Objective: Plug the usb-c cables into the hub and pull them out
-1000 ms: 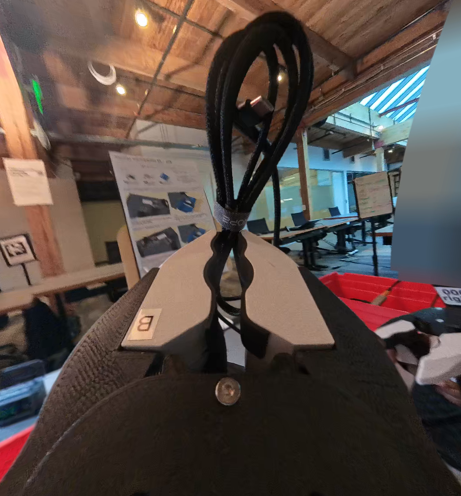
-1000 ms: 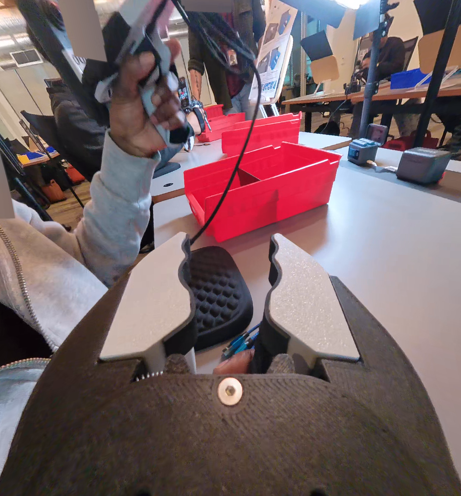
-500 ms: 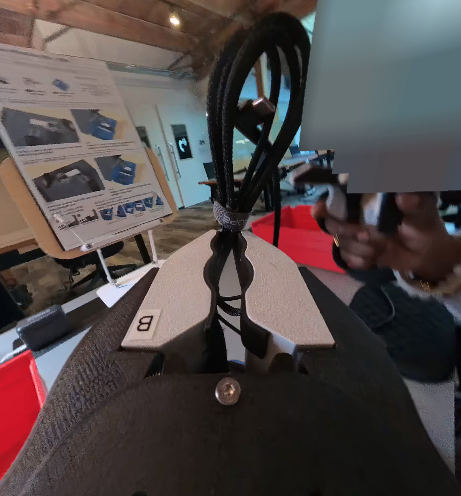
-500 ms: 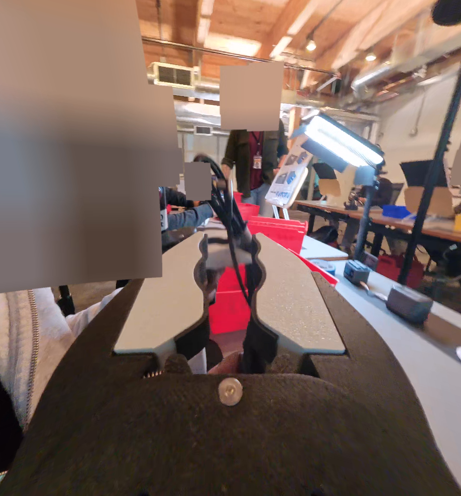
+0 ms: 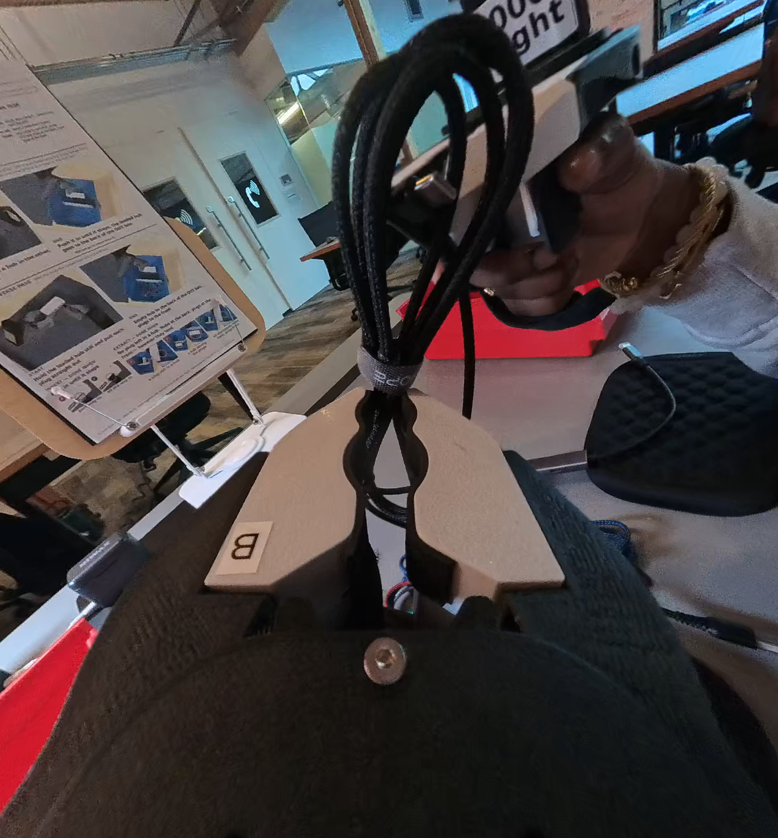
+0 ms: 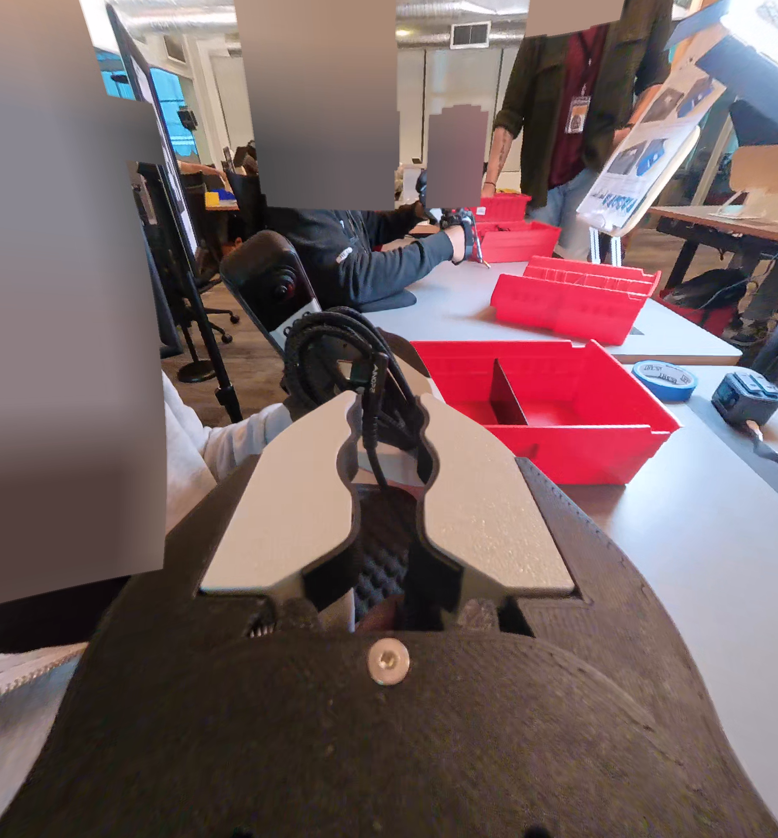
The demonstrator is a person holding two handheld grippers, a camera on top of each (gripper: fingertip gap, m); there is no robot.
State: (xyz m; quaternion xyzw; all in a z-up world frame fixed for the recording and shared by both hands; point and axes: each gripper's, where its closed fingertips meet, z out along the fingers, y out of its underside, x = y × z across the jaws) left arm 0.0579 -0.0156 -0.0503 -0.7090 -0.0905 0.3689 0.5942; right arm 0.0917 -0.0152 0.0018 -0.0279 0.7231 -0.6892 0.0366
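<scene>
Open workshop with long grey tables. The counter (image 6: 718,567) carries a divided red bin (image 6: 559,435), a roll of blue tape (image 6: 663,378) and a black quilted pad (image 5: 695,431). An instruction board (image 5: 83,272) stands on a wire easel at the far edge.

Left claw (image 5: 386,399): pressed together on the black braided cable bundle (image 5: 378,204), gripping just below its grey strap (image 5: 389,374). The loops stand upright above the fingertips. This grip matches the one a second ago.

Change: a second ago the right claw (image 6: 387,403) lay low over the pad with its fingers spread wide and nothing between them. It has since come up to the bundle and narrowed. The free end's cord now runs down between its fingers, and the black plug (image 6: 369,381) sits just past the tips. The cord lies against the inner finger. I cannot tell whether both sides actually bite on it.

The left wrist view has also swung down from the ceiling to counter level, so the bundle is being brought towards the work area.

Reading: the plug end is being separated from the bundle for insertion. No cable is plugged in yet. A flat grey edge (image 5: 563,462) showing beside the pad may be the hub, but this is unconfirmed.

Risk: the strap holds the loops tight, so there may be little slack for reaching a port.
</scene>
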